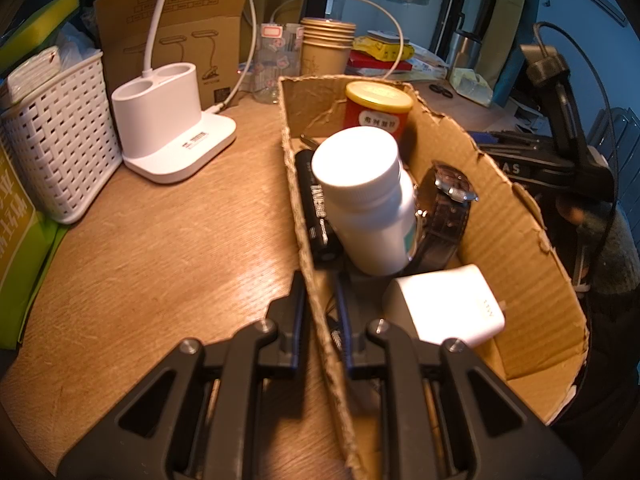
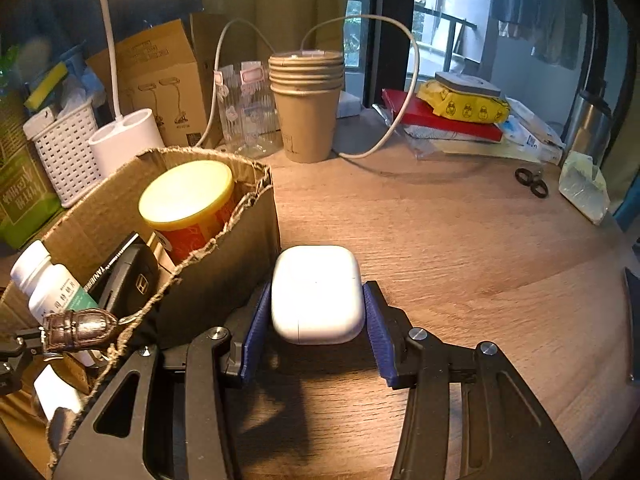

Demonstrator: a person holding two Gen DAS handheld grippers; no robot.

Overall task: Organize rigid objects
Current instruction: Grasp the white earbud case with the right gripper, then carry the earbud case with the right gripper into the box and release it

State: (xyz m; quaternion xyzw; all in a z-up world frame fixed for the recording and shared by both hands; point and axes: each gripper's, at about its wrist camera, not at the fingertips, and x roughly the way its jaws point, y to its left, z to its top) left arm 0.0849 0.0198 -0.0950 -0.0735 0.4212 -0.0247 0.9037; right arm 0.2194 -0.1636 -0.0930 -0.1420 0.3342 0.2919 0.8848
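The right claw [image 2: 318, 320] has its two blue pads on either side of the white earbud case [image 2: 318, 294], and they look pressed against its sides. The case sits on the wooden table [image 2: 460, 240], just beside the cardboard box [image 2: 240, 264]. The left claw [image 1: 320, 308] is squeezed shut on the box's torn wall [image 1: 316, 280], one finger outside and one inside, holding the box steady. The box already has a white bottle [image 1: 368, 200], a red can with a yellow lid [image 1: 378, 114], a watch [image 1: 450, 208], a black tube [image 1: 316, 204] and a white charger [image 1: 448, 308] inside. The case is smooth and round, so it could slip out when lifted. It could also bump the box's high wall on the way in. There is little room left, so it might knock the bottle over or land on the watch.
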